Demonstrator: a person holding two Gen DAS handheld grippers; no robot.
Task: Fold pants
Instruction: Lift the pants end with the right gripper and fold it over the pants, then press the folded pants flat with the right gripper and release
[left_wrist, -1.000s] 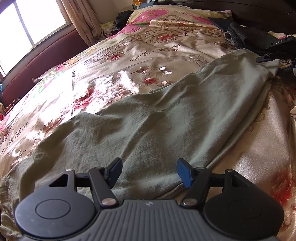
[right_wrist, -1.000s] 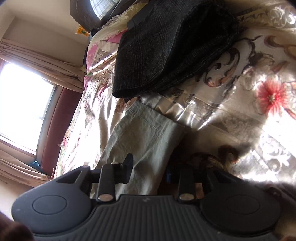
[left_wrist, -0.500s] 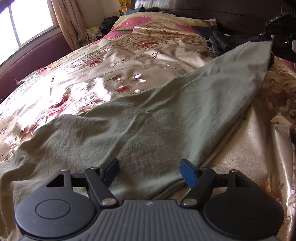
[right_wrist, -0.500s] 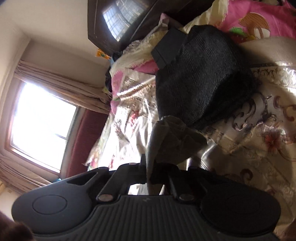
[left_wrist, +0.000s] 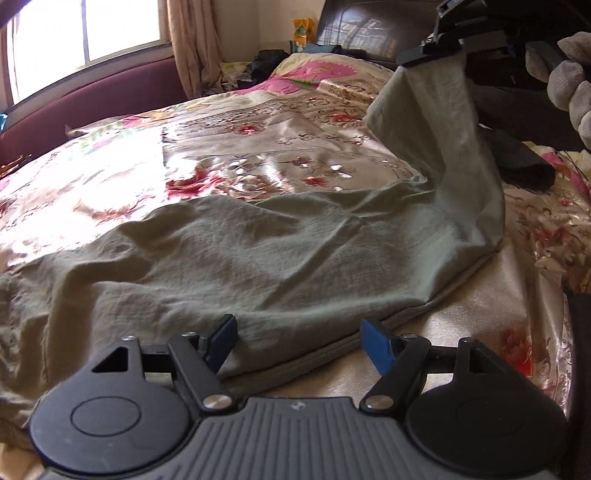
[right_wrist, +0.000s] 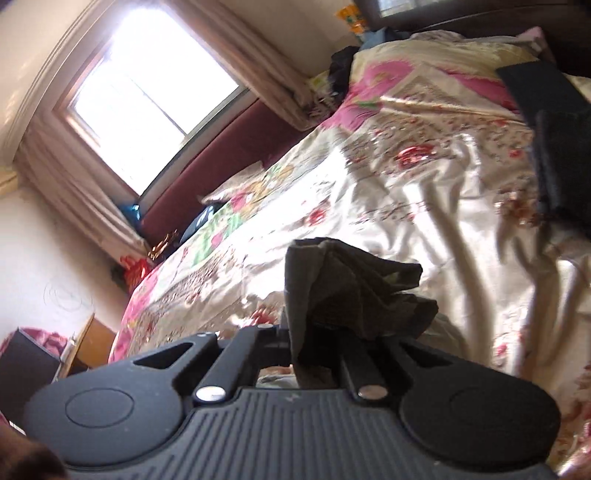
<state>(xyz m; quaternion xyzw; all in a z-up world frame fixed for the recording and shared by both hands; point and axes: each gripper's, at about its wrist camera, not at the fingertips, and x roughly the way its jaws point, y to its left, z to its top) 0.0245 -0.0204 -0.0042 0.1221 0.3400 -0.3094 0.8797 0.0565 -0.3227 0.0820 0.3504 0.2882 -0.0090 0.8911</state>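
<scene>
right tool (right_wrist: 317, 332) clamped on pants (left_wrist: 258, 254) leg end, lifted; left tool (left_wrist: 299, 341) open.

pants are olive green, most of the fabric flat and wrinkled on the floral bedspread (left_wrist: 240, 147); one leg rises off the bed at far right to the right tool, seen top right in the left view, gloved hand (left_wrist: 570, 85) behind it. leg hem (right_wrist: 351, 288) bunches between the closed fingers. left tool hovers low at the near edge of the pants, blue pads (left_wrist: 375, 345) spread, nothing between them. dark garment (right_wrist: 554, 147) lies beside.
</scene>
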